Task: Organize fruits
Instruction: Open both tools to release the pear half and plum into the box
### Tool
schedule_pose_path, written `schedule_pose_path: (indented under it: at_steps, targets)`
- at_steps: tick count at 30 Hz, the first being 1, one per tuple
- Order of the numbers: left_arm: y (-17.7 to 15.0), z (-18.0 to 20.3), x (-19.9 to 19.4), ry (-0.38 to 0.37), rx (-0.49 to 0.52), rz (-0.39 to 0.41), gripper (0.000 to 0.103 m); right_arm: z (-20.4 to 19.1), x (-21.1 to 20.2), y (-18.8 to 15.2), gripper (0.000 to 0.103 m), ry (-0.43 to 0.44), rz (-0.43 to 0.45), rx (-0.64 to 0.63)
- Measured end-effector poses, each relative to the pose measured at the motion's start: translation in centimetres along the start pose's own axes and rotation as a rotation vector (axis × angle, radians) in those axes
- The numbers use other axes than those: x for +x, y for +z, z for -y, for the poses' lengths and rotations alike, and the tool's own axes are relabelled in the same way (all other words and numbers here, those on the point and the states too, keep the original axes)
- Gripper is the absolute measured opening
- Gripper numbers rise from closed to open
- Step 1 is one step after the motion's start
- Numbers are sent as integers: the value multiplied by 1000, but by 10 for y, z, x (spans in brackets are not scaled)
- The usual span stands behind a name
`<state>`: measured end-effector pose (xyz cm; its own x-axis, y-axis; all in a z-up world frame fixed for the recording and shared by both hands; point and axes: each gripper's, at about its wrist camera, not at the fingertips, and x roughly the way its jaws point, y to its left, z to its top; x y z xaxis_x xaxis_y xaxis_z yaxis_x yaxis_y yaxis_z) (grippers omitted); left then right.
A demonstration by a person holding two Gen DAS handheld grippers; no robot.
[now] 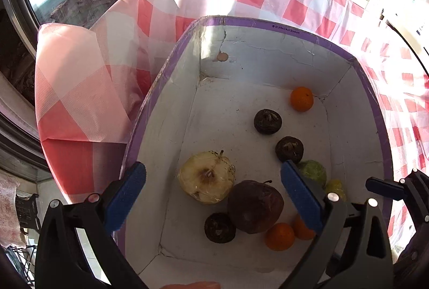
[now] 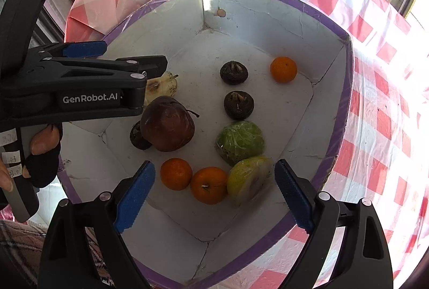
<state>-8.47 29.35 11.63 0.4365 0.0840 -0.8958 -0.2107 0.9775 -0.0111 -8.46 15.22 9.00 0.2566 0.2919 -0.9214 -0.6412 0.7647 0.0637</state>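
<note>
Both tongs hung released and empty over the box (image 2: pixel 308 7), which sat on the checked cloth (image 2: pixel 375 53) of the worktop: the left tongs (image 1: pixel 213 198) above the pale apple half (image 1: pixel 206 176) near the left wall, the right tongs (image 2: pixel 214 190) above two oranges (image 2: pixel 193 179) and a wrapped half (image 2: pixel 249 176) at the near wall. The dark apple (image 2: pixel 167 123) lay mid-floor beside a chestnut (image 2: pixel 138 137). The far-left corner of the box floor was bare, while a third orange (image 2: pixel 283 69) lay near the far-right corner.
</note>
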Motion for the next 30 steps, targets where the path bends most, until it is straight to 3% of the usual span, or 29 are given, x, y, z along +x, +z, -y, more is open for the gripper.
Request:
schedule_pose_path:
  at_steps: [10,30]
  targets:
    - [-8,15,4,9,76,-29,101,-5,2,0,87,-21,-9,-19]
    - [-10,16,6,-15,80,-37,101,-9,1,-3,88,-53,-13,-35]
